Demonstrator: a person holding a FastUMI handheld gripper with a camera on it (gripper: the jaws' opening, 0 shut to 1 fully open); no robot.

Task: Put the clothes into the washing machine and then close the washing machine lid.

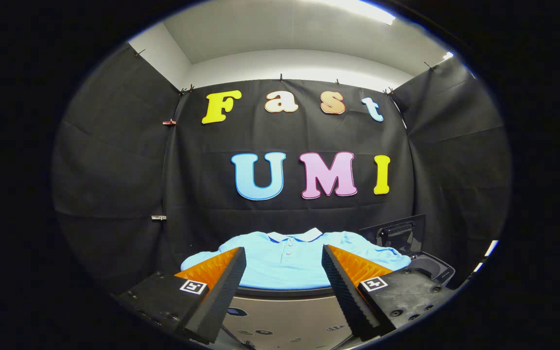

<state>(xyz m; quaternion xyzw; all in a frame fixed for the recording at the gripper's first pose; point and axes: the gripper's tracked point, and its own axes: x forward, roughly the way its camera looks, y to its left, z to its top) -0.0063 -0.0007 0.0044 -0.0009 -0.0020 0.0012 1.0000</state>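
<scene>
Jaws spread wide, holding nothing; gripper (284,260) well short of the light blue polo shirt (289,265), which lies flat on a table (280,292) beyond the fingers. Washing machine (428,267) beside the shirt, lid (396,233) raised (drum unseen). Nothing loaded yet; grasp, loading and lid-closing all remain.

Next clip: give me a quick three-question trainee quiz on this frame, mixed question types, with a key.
1. True or false: the gripper is shut on the blue polo shirt.
2. Multiple choice: the washing machine lid beyond the right finger is A) raised open, B) closed flat, C) lying on the shirt.
3. Fill in: the shirt lies spread flat just ahead of the ____.

Key
1. False: the fingers stand wide apart, holding nothing.
2. A: it stands up behind the dark opening.
3. Fingers.
</scene>
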